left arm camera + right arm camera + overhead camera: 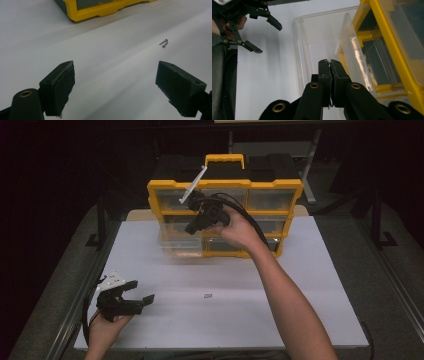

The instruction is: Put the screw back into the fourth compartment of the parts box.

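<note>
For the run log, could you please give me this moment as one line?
right gripper: shut, at pulled-out clear drawer of yellow organizer | left gripper: open, empty, over table | two screws: loose on table

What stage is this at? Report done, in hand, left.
Done: a clear drawer stands pulled out of the yellow organizer. In hand: the right gripper, jaws shut, is at that drawer's front wall. Left: likely the two small screws on the white table; the left gripper waits open nearby.
</note>
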`<state>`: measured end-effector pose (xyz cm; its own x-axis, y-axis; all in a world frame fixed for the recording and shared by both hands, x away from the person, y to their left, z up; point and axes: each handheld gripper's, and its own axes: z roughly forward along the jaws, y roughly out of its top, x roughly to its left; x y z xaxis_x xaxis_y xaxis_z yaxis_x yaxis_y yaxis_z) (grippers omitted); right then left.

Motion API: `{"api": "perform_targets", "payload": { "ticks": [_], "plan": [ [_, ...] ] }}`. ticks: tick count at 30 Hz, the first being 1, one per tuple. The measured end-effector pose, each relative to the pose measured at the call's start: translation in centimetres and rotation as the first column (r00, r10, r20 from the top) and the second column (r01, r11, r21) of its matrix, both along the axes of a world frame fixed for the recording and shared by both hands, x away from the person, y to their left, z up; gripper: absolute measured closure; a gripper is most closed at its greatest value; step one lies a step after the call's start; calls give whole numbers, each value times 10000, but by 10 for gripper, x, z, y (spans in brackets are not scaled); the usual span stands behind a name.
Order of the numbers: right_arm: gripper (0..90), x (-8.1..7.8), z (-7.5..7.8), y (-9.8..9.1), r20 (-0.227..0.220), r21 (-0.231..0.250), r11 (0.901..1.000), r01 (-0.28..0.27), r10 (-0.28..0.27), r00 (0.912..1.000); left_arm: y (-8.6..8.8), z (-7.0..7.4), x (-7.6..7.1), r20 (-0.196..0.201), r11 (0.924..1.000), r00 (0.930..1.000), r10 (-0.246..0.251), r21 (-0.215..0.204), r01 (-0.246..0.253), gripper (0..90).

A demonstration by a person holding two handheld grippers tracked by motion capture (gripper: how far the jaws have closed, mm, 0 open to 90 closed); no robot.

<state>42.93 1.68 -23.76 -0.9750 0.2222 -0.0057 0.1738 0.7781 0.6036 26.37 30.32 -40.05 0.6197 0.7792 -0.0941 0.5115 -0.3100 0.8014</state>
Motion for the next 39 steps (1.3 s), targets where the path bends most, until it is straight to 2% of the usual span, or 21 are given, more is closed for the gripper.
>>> {"api": "perform_targets", "payload": {
  "ticks": [6, 15, 22, 26, 29, 32, 35, 38, 39],
  "plan": [
    [862, 4, -11, 10, -265, -193, 9998, -21, 16, 9996, 0, -1, 0, 8, 10000, 10000, -1, -42, 1, 156],
    [804, 4, -7, 6, -80, -13, 10000, -27, 26, 10000, 1, 0, 0, -7, 9998, 10000, 99, -152, -99, 156],
    [774, -10, 10, -23, 168, 477, 9989, 46, -54, 9998, 0, -1, 0, 4, 9997, 9999, 150, -196, -149, 156],
    [748, -19, 12, -43, 256, 640, 9977, 228, -245, 9994, -3, -1, 1, 16, 10000, 10000, 42, -90, -41, 156],
    [726, -24, 8, -56, 248, 620, 9974, 371, -387, 9989, -4, -1, 1, 66, 10000, 10000, -21, -38, 21, 156],
    [704, -28, 1, -69, 160, 811, 9955, 483, -497, 9986, -4, -1, 1, 73, 10000, 10000, -22, -28, 22, 156],
    [685, -32, -9, -81, -18, 885, 9939, 653, -654, 9979, -3, -1, 1, 12, 10000, 10000, 15, -13, -15, 156],
    [668, -36, -21, -91, -124, 903, 9929, 774, -766, 9970, -4, -2, 0, -63, 9996, 9998, 178, -235, -180, 156],
    [661, -37, -25, -94, -174, 929, 9923, 813, -801, 9966, -3, -1, 0, 12, 10000, 10000, 72, -68, -72, 156]
  ]
}}
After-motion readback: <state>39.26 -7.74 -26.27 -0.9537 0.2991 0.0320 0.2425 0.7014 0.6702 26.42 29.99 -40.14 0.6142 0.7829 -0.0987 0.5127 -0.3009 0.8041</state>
